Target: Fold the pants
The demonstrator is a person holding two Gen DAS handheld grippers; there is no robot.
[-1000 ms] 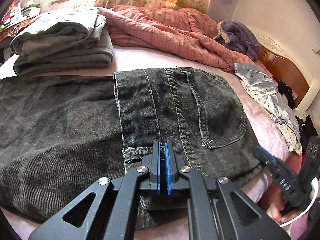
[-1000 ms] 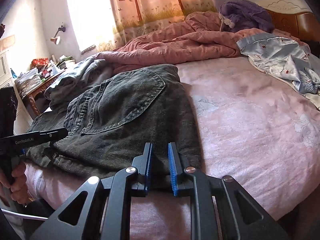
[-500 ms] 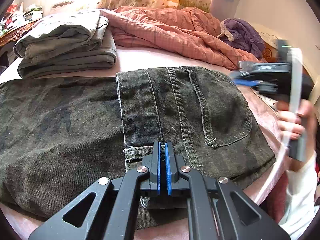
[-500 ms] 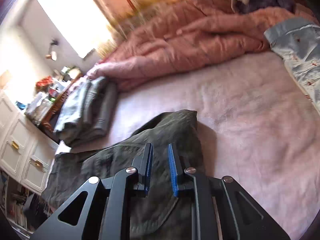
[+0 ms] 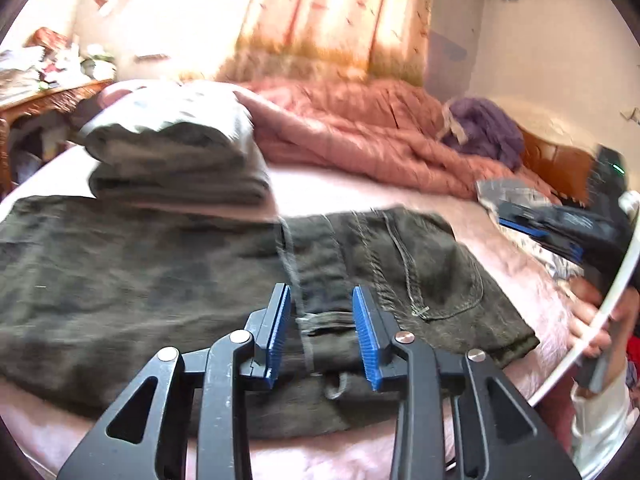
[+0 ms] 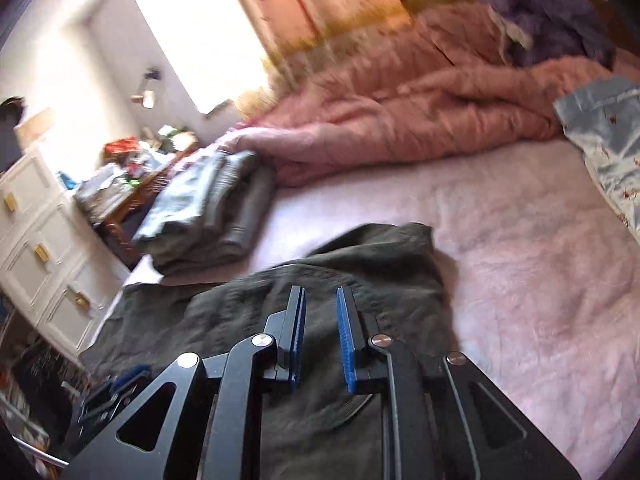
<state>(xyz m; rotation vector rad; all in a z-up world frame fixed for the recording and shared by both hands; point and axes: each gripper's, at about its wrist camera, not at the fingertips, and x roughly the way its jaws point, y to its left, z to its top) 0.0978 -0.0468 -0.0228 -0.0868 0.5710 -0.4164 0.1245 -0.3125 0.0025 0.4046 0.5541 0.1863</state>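
Lifted off the pants [image 5: 160, 288], left tongs [image 5: 322, 332] are opening, empty; right tongs [image 6: 320, 334] hover slightly parted, empty.

Bed [image 5: 360, 192] — pants [image 5: 160, 280], folded stack [image 5: 176, 168], quilt [image 5: 360, 128]

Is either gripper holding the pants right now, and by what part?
Neither. The left gripper is opening, pads clear of the pants lying below. The right gripper hangs over them with an empty gap.

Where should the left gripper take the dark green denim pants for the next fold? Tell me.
Probably the near waistband edge of the dark green denim pants, approached from the bed's front edge: it lies flat and thick between the left gripper, whose jaws are opening.
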